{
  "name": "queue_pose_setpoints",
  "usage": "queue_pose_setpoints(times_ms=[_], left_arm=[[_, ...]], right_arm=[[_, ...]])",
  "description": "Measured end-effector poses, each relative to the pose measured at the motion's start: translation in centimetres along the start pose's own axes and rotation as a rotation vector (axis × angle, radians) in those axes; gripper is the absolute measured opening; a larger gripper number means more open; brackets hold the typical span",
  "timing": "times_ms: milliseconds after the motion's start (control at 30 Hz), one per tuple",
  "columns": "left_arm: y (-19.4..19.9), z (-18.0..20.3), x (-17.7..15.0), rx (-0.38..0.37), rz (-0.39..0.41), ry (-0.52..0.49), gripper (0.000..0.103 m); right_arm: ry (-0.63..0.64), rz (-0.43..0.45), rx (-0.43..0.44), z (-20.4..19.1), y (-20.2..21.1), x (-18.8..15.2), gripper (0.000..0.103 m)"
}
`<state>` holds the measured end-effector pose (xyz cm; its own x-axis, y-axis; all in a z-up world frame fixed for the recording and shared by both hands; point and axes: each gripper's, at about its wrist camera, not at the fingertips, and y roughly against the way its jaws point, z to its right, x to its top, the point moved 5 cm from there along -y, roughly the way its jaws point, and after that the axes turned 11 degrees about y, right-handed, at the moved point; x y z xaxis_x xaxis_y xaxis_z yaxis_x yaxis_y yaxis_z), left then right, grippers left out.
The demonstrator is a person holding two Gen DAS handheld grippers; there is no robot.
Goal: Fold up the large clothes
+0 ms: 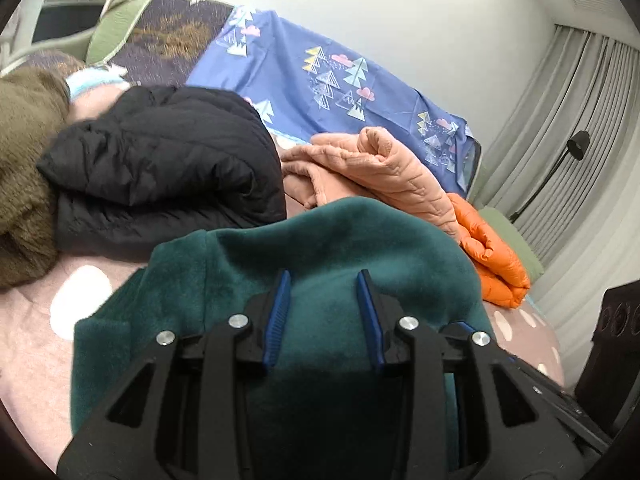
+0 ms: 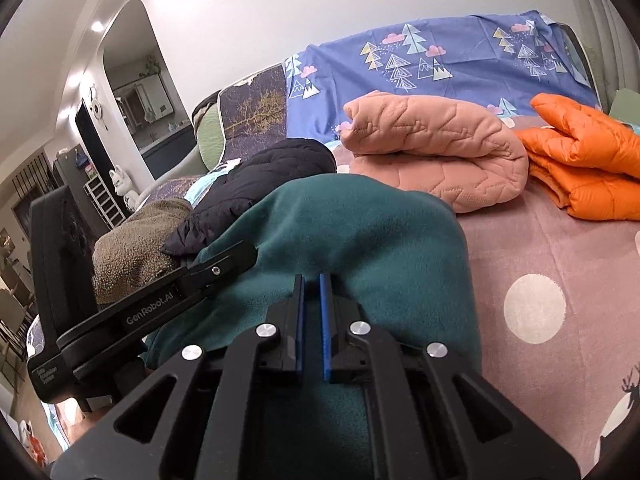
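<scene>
A dark teal fleece garment (image 1: 320, 240) lies bunched on the pink bed cover (image 1: 28, 312), right under both grippers. It also shows in the right wrist view (image 2: 360, 232). My left gripper (image 1: 325, 280) is open, its blue pads (image 1: 280, 312) spread over the fleece with nothing held. My right gripper (image 2: 311, 280) has its jaws nearly together with a narrow gap over the fleece; whether cloth is pinched between them is unclear. The left gripper's body (image 2: 160, 300) shows at the left of the right wrist view.
A black puffer jacket (image 1: 168, 160), an olive fleece (image 1: 20, 168), a folded peach quilted garment (image 2: 436, 148) and a folded orange puffer (image 2: 584, 160) lie behind the teal one. A blue tree-print sheet (image 2: 460, 64) covers the wall side. Curtains (image 1: 580, 92) hang at the right.
</scene>
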<state>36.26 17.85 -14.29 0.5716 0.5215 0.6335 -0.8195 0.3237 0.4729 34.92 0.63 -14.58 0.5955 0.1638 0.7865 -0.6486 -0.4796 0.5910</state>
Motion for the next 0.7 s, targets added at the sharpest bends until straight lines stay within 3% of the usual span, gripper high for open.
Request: queue_pose_setpoints(times_ms=[167, 233, 367, 467, 600, 700], left_arm=[[2.6, 2.3, 0.3, 0.110, 0.070, -0.102, 0.044], [4.3, 3.5, 0.6, 0.146, 0.114, -0.156, 0.046], [6.2, 4.6, 0.9, 0.168, 0.137, -0.200, 0.058], [7.1, 5.0, 0.7, 0.222, 0.141, -0.242, 0.068], [8.0, 3.4, 0.9, 0.219, 0.081, -0.171, 0.070], [8.7, 1.1, 1.7, 0.190, 0.038, -0.043, 0.071]], right_arm=[[-0.015, 0.013, -0.025, 0.2, 3.3, 0.9, 0.010], [-0.017, 0.021, -0.052, 0.6, 4.5, 1.0, 0.021], [-0.053, -0.013, -0.038, 1.7, 5.3, 0.5, 0.031], [-0.078, -0.030, -0.040, 2.7, 5.8, -0.1, 0.052], [-0.105, -0.071, -0.021, 3.8, 6.1, -0.7, 0.074], [-0.147, -0.098, 0.009, 4.8, 6.0, -1.1, 0.078]])
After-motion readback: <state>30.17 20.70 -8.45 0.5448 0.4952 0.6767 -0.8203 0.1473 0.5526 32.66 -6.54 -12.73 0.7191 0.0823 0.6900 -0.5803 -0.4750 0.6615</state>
